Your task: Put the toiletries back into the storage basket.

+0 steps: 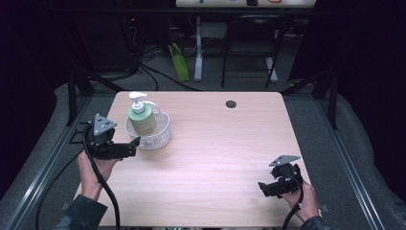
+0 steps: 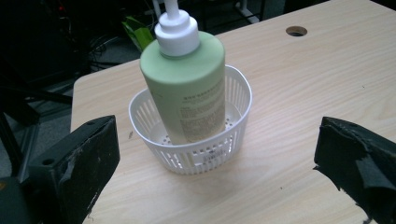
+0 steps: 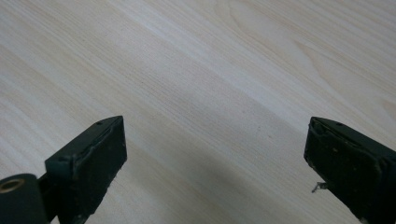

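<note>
A pale green pump bottle (image 1: 141, 117) (image 2: 187, 88) with a white pump head stands upright in a small white slotted basket (image 1: 163, 135) (image 2: 236, 100) at the table's left. My left gripper (image 1: 136, 143) (image 2: 217, 163) sits just left of the basket, pointing at it, jaws wide apart and empty, clear of basket and bottle. At the table's front right my right gripper (image 1: 262, 188) (image 3: 215, 158) rests low over bare wood, jaws spread with nothing between them.
The light wooden table (image 1: 215, 143) has a round cable hole (image 1: 231, 104) near its back edge. Dark metal rails run along both sides of the table. Behind it stand desk legs and a green object on the floor.
</note>
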### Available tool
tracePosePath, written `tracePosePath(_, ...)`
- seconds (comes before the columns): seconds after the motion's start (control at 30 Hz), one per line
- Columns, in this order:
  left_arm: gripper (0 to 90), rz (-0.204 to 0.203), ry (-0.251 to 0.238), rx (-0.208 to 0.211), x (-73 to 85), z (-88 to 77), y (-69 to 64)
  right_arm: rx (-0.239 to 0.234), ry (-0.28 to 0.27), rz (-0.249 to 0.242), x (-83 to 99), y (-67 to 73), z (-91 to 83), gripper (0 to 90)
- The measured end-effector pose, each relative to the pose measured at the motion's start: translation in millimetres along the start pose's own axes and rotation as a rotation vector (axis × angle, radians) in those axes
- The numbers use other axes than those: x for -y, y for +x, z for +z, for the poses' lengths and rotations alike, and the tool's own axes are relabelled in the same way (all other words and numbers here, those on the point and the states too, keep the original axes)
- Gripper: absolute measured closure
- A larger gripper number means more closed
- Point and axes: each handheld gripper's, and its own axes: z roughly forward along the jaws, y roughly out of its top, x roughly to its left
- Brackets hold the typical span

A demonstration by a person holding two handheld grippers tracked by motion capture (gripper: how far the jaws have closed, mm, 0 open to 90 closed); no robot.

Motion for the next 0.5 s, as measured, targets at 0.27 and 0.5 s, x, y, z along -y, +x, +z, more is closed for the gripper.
tracePosePath(0.27,0.0,-0.014,0.027,0.029,20.1,4.1,-9.3,0.005,0.001,-0.001,0.4,-0.9,0.0,5.2)
tracePosePath(0.5,0.0,-0.050,0.065,0.063,40.6,12.1,-14.7,0.004,0.006,-0.002,0.4,-0.1,0.7,5.4)
